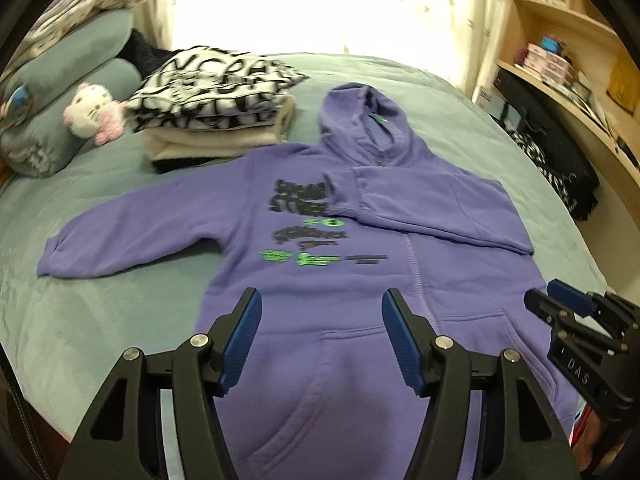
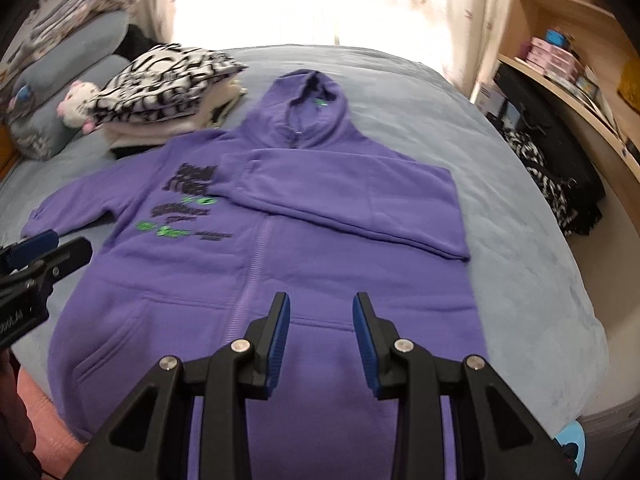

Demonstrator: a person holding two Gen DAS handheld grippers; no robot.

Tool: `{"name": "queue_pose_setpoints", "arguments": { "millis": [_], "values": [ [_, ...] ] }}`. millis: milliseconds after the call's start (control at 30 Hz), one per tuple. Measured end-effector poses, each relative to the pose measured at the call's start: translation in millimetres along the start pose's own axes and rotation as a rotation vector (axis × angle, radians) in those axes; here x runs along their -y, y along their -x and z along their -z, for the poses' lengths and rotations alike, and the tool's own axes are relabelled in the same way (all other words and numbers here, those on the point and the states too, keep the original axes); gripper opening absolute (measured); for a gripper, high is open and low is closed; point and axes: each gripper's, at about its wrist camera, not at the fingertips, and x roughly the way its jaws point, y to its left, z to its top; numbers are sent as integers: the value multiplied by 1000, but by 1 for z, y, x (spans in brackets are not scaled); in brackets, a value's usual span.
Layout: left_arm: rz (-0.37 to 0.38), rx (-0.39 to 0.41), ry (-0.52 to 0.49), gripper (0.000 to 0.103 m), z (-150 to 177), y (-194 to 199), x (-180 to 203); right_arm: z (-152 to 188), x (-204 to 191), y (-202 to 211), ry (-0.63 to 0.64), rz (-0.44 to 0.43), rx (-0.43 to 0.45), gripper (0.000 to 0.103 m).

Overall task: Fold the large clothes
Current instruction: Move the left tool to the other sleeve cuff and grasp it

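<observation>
Left claw: left gripper spread wide, holding nothing, poised over the hoodie's lower front.
Right claw: right gripper parted more narrowly, also empty, above the hem beside the zipper.
Hoodie: purple hoodie lies flat, front up, on the bed; one sleeve folded across the chest, the other stretched outward.
Stack: folded clothes near the hood.
Toy: plush cat beside the pillows.
Shelves: wooden shelving alongside the bed.
</observation>
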Motion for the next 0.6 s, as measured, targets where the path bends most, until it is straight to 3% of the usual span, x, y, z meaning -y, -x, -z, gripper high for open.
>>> {"name": "queue_pose_setpoints", "arguments": {
  "millis": [100,200,600],
  "values": [
    [-16,-2,36,61,2,3,-21,-2,-24,4,45,-9,7,35],
    [-33,-4,69,61,5,4,-42,-7,-45,6,82,-27,17,46],
    [-93,-30,199,61,16,-11,-128,-29,-130,-14,194,-85,16,46]
  ]
}}
